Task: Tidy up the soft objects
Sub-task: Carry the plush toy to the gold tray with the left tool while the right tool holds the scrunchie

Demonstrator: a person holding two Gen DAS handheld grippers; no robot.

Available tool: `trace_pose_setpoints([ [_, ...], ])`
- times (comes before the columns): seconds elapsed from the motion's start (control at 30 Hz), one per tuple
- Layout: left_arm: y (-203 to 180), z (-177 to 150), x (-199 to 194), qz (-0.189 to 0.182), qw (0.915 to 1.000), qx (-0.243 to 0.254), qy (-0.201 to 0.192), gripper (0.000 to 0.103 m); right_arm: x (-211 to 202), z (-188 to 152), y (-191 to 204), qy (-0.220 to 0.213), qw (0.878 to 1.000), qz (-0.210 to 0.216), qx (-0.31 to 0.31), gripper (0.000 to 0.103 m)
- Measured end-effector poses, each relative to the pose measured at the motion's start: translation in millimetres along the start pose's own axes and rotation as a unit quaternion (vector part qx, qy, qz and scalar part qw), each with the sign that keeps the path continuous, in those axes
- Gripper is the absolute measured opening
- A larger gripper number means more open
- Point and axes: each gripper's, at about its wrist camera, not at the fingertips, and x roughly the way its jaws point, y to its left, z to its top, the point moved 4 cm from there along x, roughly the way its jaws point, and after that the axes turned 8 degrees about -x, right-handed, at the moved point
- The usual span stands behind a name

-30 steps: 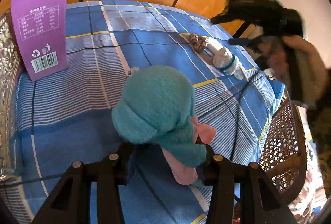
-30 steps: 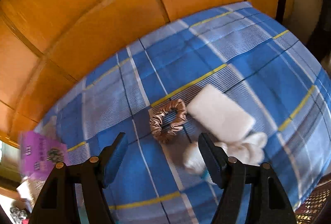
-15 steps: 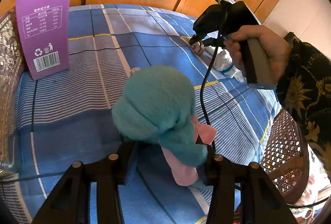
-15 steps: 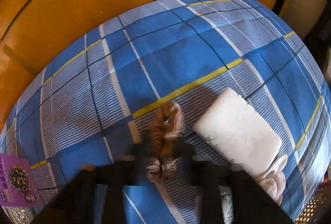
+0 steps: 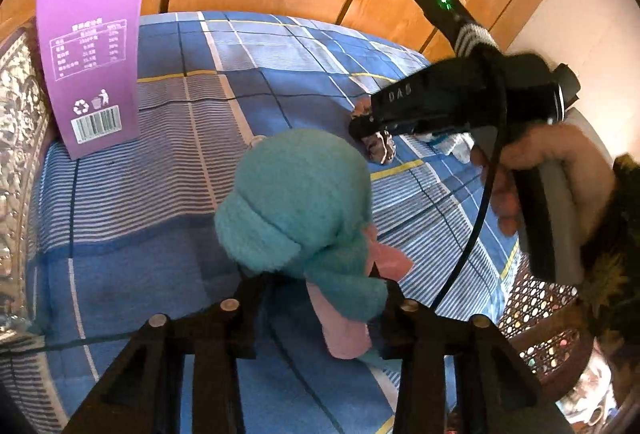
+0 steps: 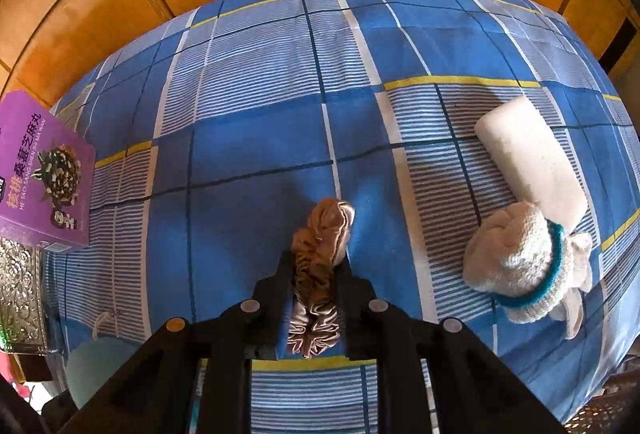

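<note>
We pinch bronze satin scrunchie (image 6: 320, 274) in right gripper (image 6: 316, 298), long axis running frame-bottom to centre. Left gripper (image 5: 316, 298) clamps teal-pink rolled fuzzy sock (image 5: 304, 209), lower centre.

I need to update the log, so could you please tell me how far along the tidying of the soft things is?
Nothing looks put away yet. In hand: the left gripper holds the teal plush toy, and the right gripper is shut on the brown scrunchie. Left: the white knitted sock and the white foam block lie on the blue checked cloth.
</note>
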Motion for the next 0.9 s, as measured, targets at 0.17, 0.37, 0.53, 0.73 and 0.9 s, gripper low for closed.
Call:
trace_pose_setpoints([
  [0.17, -16, 26, -20, -0.002, 0.9995, 0.012, -0.028, 0.036, 3, 1, 7, -0.007, 1.0, -0.014, -0.013, 0.017],
  [0.37, -45, 89, -45, 0.0, 0.9961, 0.053, -0.071, 0.036, 3, -3, 16, -0.012, 1.0, -0.016, -0.021, 0.018],
  [0.53, -39, 168, -62, 0.023, 0.9921, 0.035, -0.118, 0.036, 5, -4, 26, -0.018, 0.998, -0.029, -0.044, 0.02],
  [0.73, 27, 237, -106, 0.106, 0.9767, -0.027, -0.185, 0.036, 8, -5, 38, -0.021, 0.997, -0.045, -0.065, 0.021],
  [0.9, 115, 237, -164, 0.164, 0.9536, -0.117, -0.223, 0.036, 7, -7, 47, -0.023, 0.995, -0.056, -0.075, 0.021],
])
